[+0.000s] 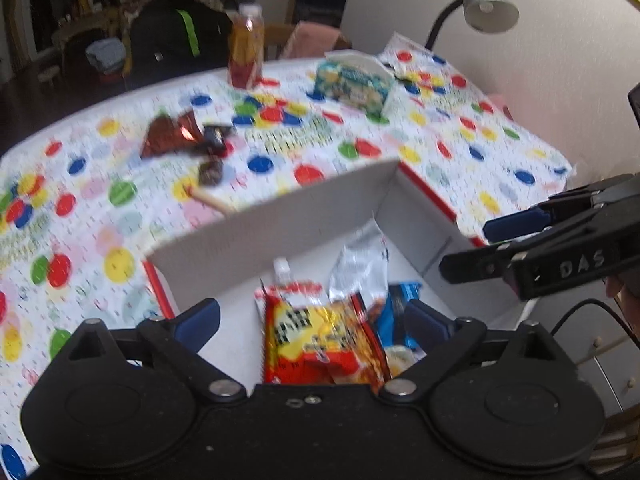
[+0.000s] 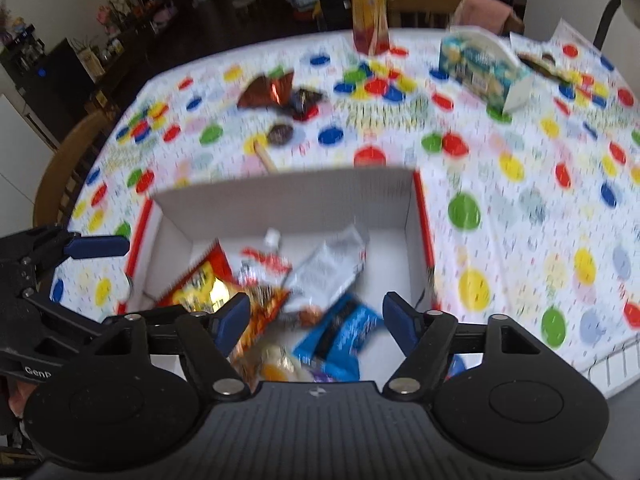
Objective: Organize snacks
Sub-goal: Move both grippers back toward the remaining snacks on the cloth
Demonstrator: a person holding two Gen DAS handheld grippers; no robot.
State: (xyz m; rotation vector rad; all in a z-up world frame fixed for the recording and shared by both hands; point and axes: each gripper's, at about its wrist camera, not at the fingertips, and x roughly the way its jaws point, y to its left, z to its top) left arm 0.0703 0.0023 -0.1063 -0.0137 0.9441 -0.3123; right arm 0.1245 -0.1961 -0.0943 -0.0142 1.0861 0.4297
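Left wrist view: the left gripper (image 1: pixel 312 320) hangs over an open white box (image 1: pixel 280 216) with red outer sides, its blue-tipped tongs spread wide and holding nothing. Under it, inside the box, lies a red and yellow snack bag (image 1: pixel 320 344) with its long axis running away from the camera toward the far wall of the box. Beside it a silver packet (image 1: pixel 360 256) stands tilted, pointing up toward the far right corner, and a blue packet (image 1: pixel 394 312) lies just to its right. A small white-capped pouch (image 1: pixel 282 270) pokes up behind the red bag. The right gripper (image 1: pixel 464 248) reaches in from the right edge above the box rim; its tongs are parted and empty.

In the right wrist view, the right gripper (image 2: pixel 316 316) is also open wide over the same box (image 2: pixel 288 204). Here the red and yellow bag (image 2: pixel 200 280) lies aslant toward the left wall, the silver packet (image 2: pixel 332 264) sits mid-box, and the blue packet (image 2: pixel 344 332) lies nearest the camera. The frame is blurred, so smaller wrappers at the bottom cannot be told apart.

Still out on the table are a brown foil wrapper (image 2: pixel 266 88), dark sweets (image 2: pixel 280 134) near it, and a stick (image 2: pixel 266 156) just beyond the box. The table wears a white cloth with coloured dots (image 2: pixel 500 200). A juice bottle (image 2: pixel 370 12) stands upright at the far edge and a tissue box (image 2: pixel 480 68) lies to its right. A grey desk lamp (image 1: pixel 486 4) leans over the far corner by a pale wall; wooden chairs (image 2: pixel 60 168) ring the table, with a dark cluttered room beyond.
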